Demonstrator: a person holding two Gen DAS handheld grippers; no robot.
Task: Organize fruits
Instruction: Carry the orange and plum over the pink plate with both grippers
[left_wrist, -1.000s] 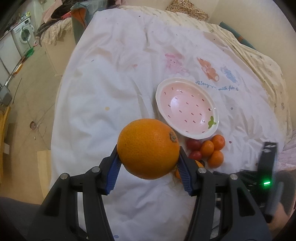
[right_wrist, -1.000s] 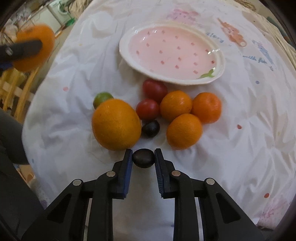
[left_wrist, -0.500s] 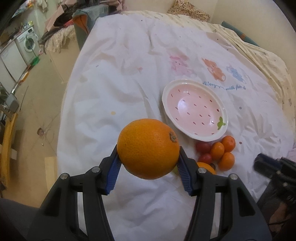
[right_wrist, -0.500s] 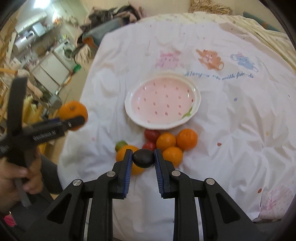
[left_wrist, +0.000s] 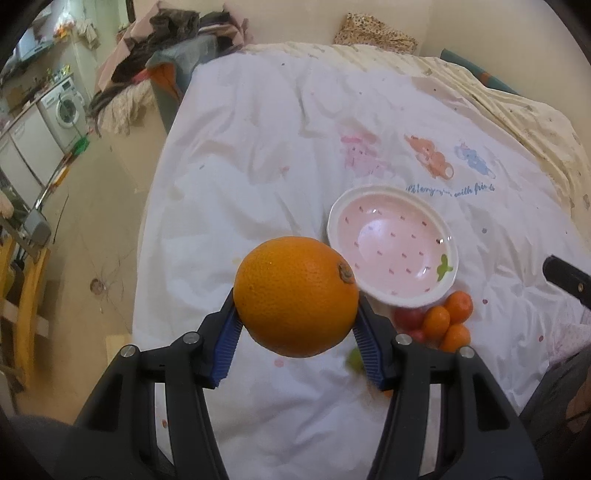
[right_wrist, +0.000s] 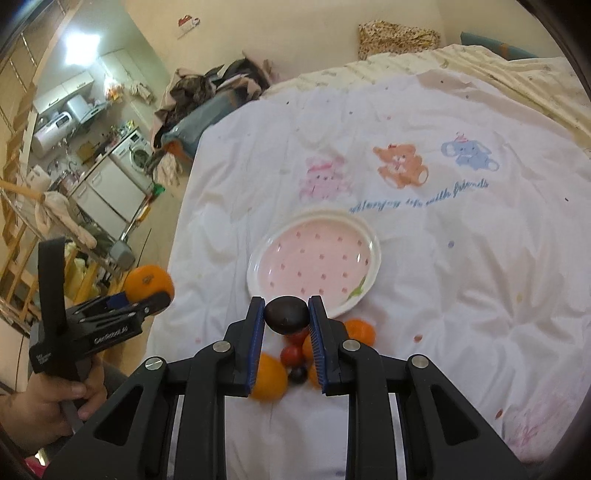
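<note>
The left hand-held gripper (left_wrist: 295, 328) is clamped on a large orange (left_wrist: 295, 297), its blue pads pressing the fruit from both sides, and holds it in the air above the white bedsheet (left_wrist: 258, 166), to the left of the pink plate (left_wrist: 393, 245). In the right wrist view the same orange (right_wrist: 148, 284) sits left of the plate, out past the edge of the bed, with the person's left hand (right_wrist: 40, 410) gripping the tool's handle.

The right hand-held gripper (right_wrist: 286, 328) is clamped on a small dark fruit (right_wrist: 286, 314), held between its fingers, raised above the sheet just in front of the plate's (right_wrist: 314, 258) near rim.

The remaining fruit lies on the sheet against the near edge of the plate: three small oranges (left_wrist: 448, 323) clustered together, red tomatoes (left_wrist: 408, 317) just beside them, a second large orange (right_wrist: 269, 376), another small dark fruit (right_wrist: 297, 373), and a blurred green fruit (left_wrist: 354, 360) partly hidden behind the left gripper's finger. Nothing lies in the plate.
</note>
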